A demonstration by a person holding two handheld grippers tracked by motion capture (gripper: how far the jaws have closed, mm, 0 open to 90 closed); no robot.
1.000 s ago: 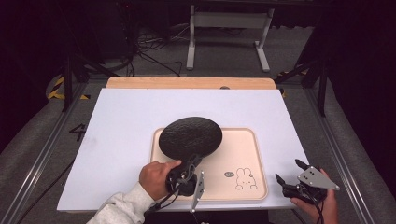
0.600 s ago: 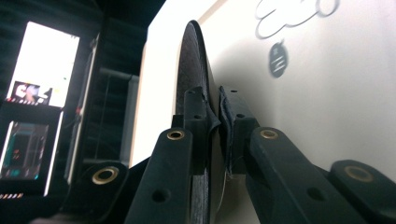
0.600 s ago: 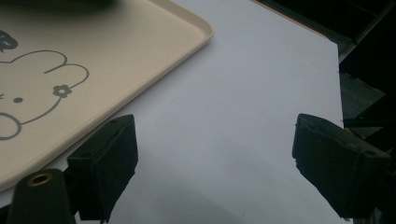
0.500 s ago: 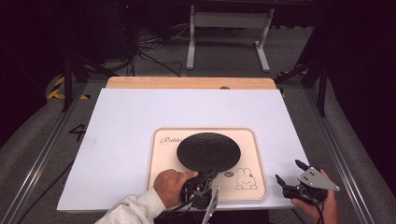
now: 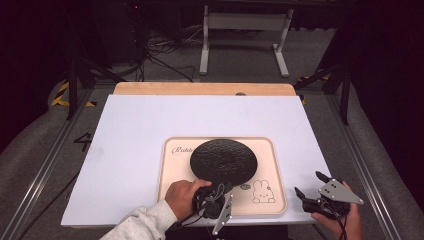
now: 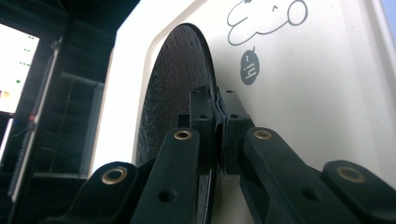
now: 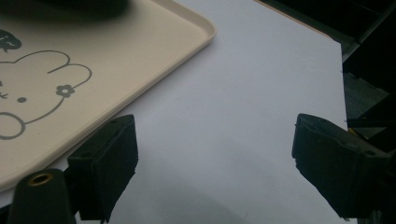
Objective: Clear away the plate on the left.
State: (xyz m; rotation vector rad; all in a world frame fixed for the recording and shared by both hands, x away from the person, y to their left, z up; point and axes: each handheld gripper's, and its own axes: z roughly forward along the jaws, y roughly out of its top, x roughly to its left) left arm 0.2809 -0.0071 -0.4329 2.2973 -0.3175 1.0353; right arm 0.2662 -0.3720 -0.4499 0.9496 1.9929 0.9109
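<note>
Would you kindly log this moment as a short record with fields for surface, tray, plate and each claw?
surface: white sheet on a wooden table
tray: cream tray with rabbit drawing, flat on the sheet
plate: black round plate on the tray
left claw: shut on the plate's near rim
right claw: open, holding nothing, right of the tray

Left hand [image 5: 181, 198] is coming in from six o'clock, sleeve showing at the bottom edge, gripping the left gripper [image 5: 220, 189], which is pointing up toward one o'clock. In the left gripper view its jaws are pressing nearly together, pinching a thin dark rim between them. Over at five o'clock, the right hand [image 5: 345, 220] is holding the right gripper [image 5: 311, 186] low, aiming toward ten o'clock, jaws standing wide apart.
</note>
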